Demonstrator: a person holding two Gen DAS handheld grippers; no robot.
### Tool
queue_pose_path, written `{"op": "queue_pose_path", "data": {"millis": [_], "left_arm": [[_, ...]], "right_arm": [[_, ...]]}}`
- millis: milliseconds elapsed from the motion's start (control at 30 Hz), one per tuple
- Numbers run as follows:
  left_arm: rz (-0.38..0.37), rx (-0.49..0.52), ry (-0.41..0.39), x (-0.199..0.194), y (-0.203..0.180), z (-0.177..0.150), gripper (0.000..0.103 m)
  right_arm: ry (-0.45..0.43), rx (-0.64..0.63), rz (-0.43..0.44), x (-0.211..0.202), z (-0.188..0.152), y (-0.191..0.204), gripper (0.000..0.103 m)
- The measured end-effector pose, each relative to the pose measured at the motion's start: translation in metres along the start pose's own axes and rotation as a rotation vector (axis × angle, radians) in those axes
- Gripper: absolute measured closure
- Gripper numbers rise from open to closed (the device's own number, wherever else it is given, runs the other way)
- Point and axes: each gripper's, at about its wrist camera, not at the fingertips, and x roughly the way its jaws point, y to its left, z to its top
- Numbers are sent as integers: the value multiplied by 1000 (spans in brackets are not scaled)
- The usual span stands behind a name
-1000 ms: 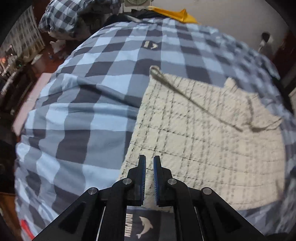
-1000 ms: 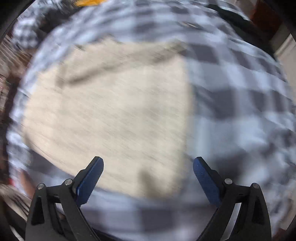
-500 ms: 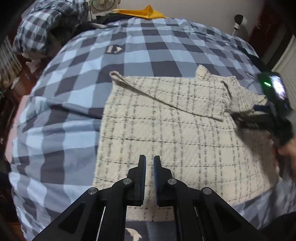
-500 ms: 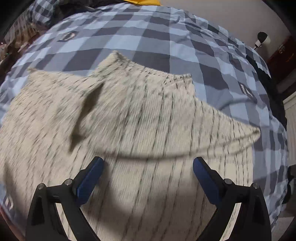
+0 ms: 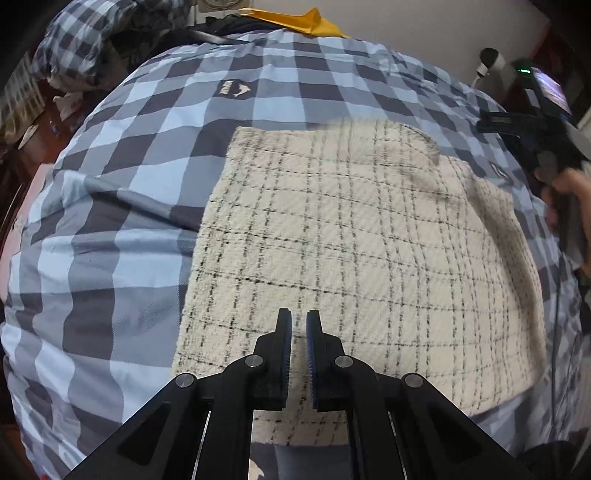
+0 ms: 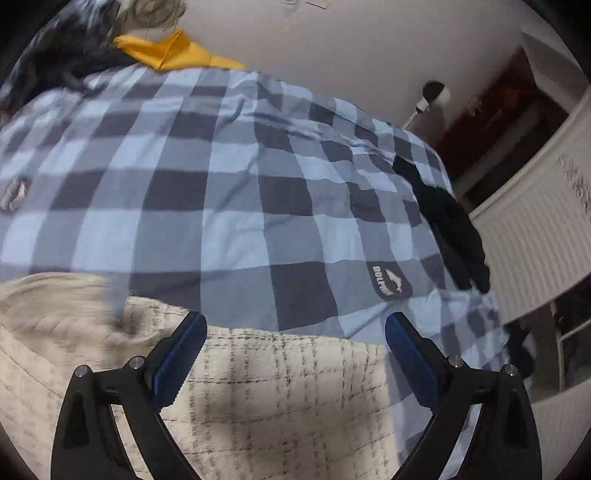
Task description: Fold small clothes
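A cream garment with thin black check lines (image 5: 362, 251) lies flat on the blue and grey checked bedspread (image 5: 110, 258). My left gripper (image 5: 299, 319) is shut, with nothing between its fingers, and hangs over the garment's near edge. In the left wrist view my right gripper (image 5: 487, 123) shows at the far right, above the garment's far right corner, held by a hand (image 5: 569, 188). In the right wrist view the right gripper (image 6: 295, 332) stands wide open and empty over the garment's edge (image 6: 277, 387), where cloth meets bedspread (image 6: 240, 221).
A yellow cloth (image 5: 295, 20) and a checked pillow (image 5: 92, 33) lie at the bed's far end. A dark garment (image 6: 450, 229) hangs over the bed's right edge. A white ribbed panel (image 6: 535, 229) stands to the right of the bed. Clutter covers the floor to the left (image 5: 33, 122).
The right gripper has swung right and up, off the garment's middle to its far right edge. The loose flap at the garment's top now lies flatter. The left gripper has hardly moved.
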Motion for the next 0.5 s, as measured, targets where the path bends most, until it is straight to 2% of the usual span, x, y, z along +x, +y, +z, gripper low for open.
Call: {"op": "queue_pose_path", "data": {"millis": [67,133,267,333,400,467,500], "left_arm": [[5,-2,-1,2,1,0,97],[11,8,3,5,0,-1,97],[51,29,44,29,0,-6,97],[78,29,61,45,3,-9,97],[69,27,58,55,8,-12,96],[52,28,39,56,13,-15,96],[76,34,39,55,16,-16,96]], "right_arm": [[-22,12,100,-16,-13,3,8],[-5,-21,179,-23,-32,18,8],[121,-97,436,-25,-81,58,8],[160,-159,478,-22,-99,79,8],[196,-220,473,-10,-118,98,8],[233,-250,443,12,-135,101,8],[227,-241,454,18,-138,93,7]]}}
